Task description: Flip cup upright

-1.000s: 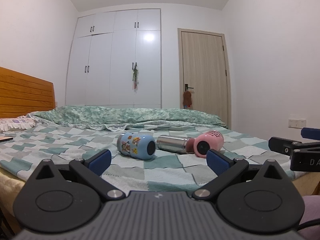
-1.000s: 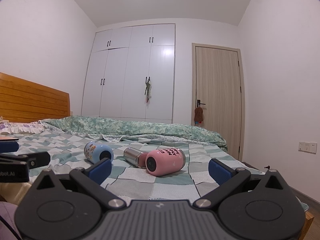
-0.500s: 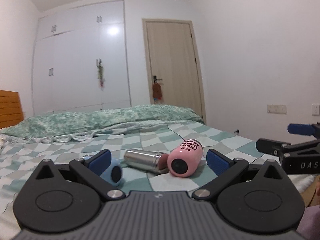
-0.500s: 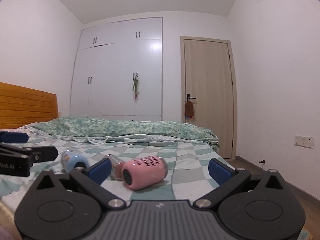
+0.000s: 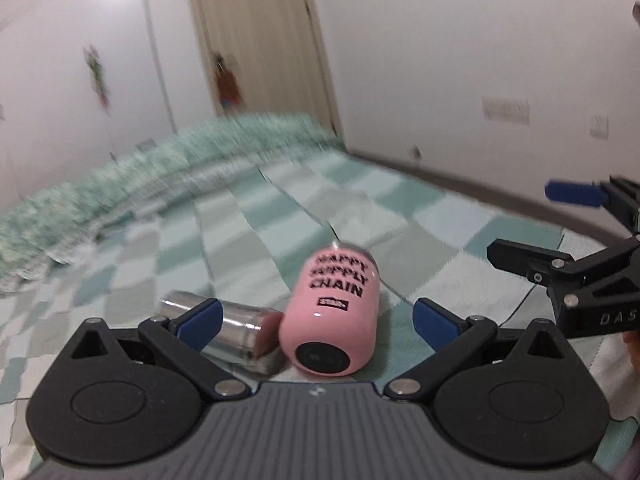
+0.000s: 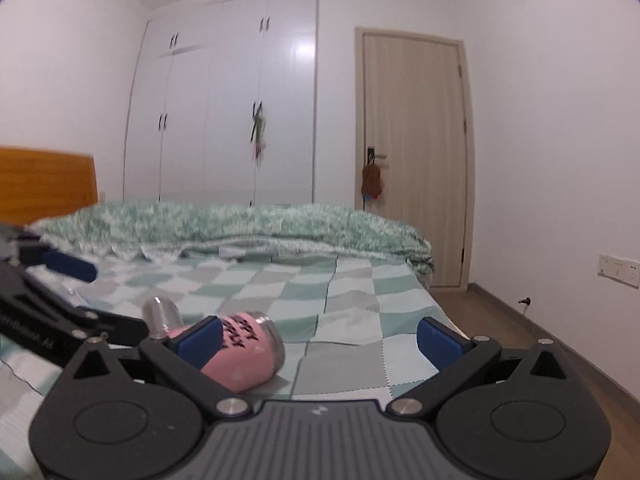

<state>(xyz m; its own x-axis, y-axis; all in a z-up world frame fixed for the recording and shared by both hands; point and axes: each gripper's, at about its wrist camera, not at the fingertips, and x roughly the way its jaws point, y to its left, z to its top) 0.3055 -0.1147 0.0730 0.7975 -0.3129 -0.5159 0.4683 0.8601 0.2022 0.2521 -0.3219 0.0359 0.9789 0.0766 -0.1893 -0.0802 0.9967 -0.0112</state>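
A pink cylindrical cup with black lettering (image 5: 334, 316) is seen lying on its side on the bed covered by a green-and-white checked quilt (image 5: 420, 220). Its dark round base faces the left wrist camera and its metal-rimmed mouth points to the far side. Just to its left lies a shiny silver metal cup (image 5: 236, 330), also on its side and seemingly touching it.

The left hand-held gripper (image 5: 316, 318) is held wide open around the near end of the pink cup, with nothing grasped; whether either blue pad touches the cup cannot be told. The right hand-held gripper (image 6: 320, 338) is likewise spread wide and empty, with the pink cup (image 6: 244, 354) behind its left finger rather than between the two.

The cup is judged to be rigid, smooth-coated and fairly light if empty, so it should not deform, but its glossy round wall may slip or roll under a loose pinch. The soft quilt gives an unsteady footing, and the neighbouring silver cup could be nudged. A hold across the middle of the body, pads on opposite sides of the cylinder, is judged best, so that the cup can be pivoted onto its flat dark base.
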